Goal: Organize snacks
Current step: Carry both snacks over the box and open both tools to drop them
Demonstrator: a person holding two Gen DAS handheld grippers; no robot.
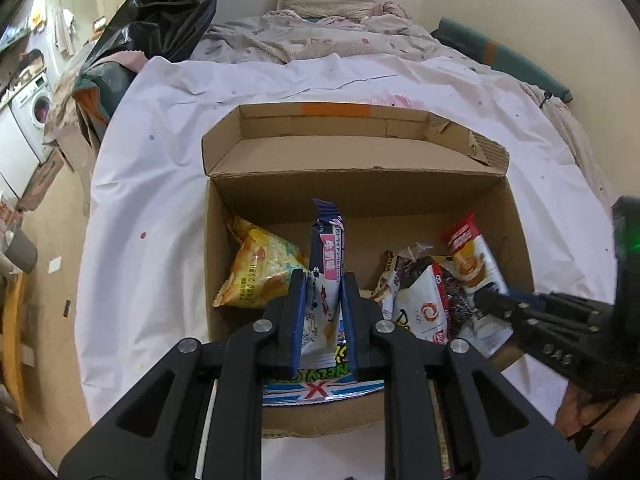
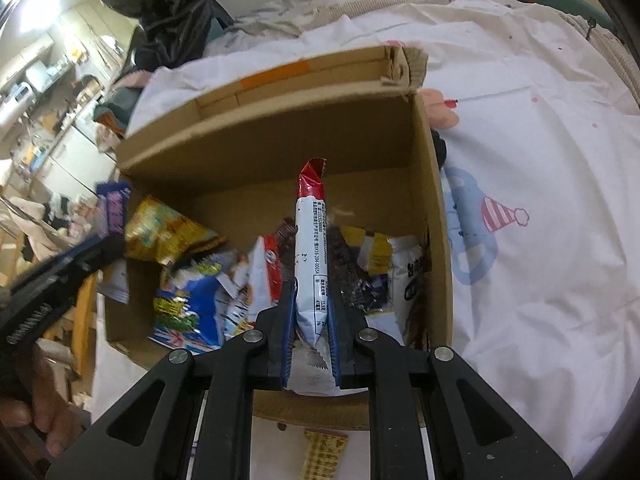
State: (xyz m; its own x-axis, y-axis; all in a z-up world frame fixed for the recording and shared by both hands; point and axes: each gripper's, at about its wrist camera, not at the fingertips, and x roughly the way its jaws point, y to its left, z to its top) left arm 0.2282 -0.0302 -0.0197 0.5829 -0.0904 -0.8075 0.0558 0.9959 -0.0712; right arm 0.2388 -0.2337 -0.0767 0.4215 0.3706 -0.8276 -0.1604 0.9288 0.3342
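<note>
An open cardboard box (image 1: 360,196) stands on a white sheet (image 1: 160,184) on a bed, with several snack packets inside. My left gripper (image 1: 323,280) is shut on a blue-and-white packet (image 1: 325,240) with a pink label, held upright over the box's near left part. A yellow chip bag (image 1: 260,264) lies behind it at the left. My right gripper (image 2: 313,290) is shut on a red-and-white packet (image 2: 310,232), upright over the box's (image 2: 260,148) right half. In the right wrist view the left gripper (image 2: 108,240) and its blue packet (image 2: 114,204) show at the left.
A black plastic bag (image 1: 160,8) and crumpled bedding (image 1: 312,36) lie beyond the box. A washing machine (image 1: 34,108) stands far left. A yellow patterned packet (image 2: 324,456) lies on the sheet in front of the box. A hand (image 2: 44,412) holds the left gripper.
</note>
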